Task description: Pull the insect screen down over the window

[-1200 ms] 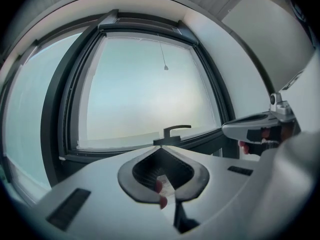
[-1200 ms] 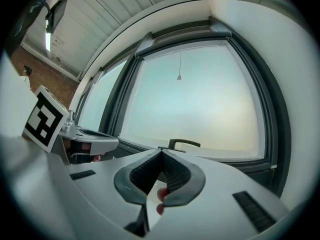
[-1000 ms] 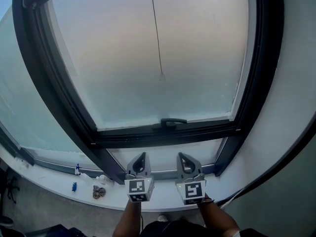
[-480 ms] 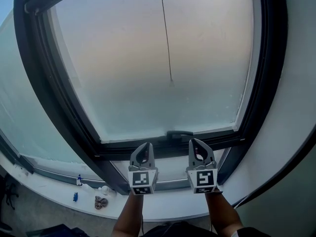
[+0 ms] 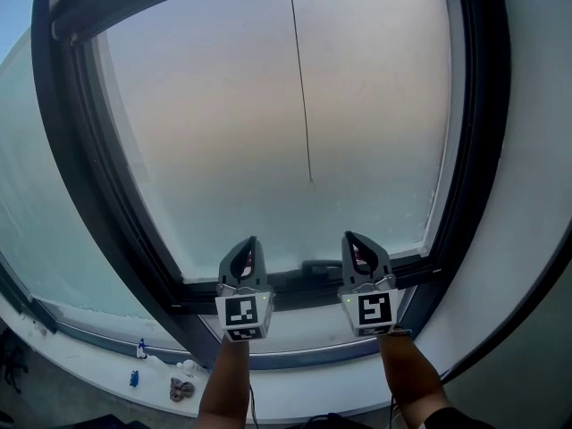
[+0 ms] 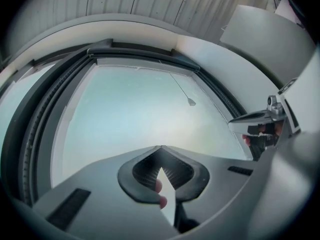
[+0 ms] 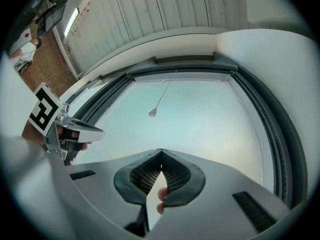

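Below the dark-framed window, a pale sill holds small clutter.

Small clutter on white sill

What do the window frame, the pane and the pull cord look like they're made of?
Window frame: dark, matte, likely painted metal or plastic; smooth, even profiles. Pane: glass, frosted or misted; evenly milky, nothing shows through. Pull cord: thin dark string or wire hanging straight, small pale tab at its end.
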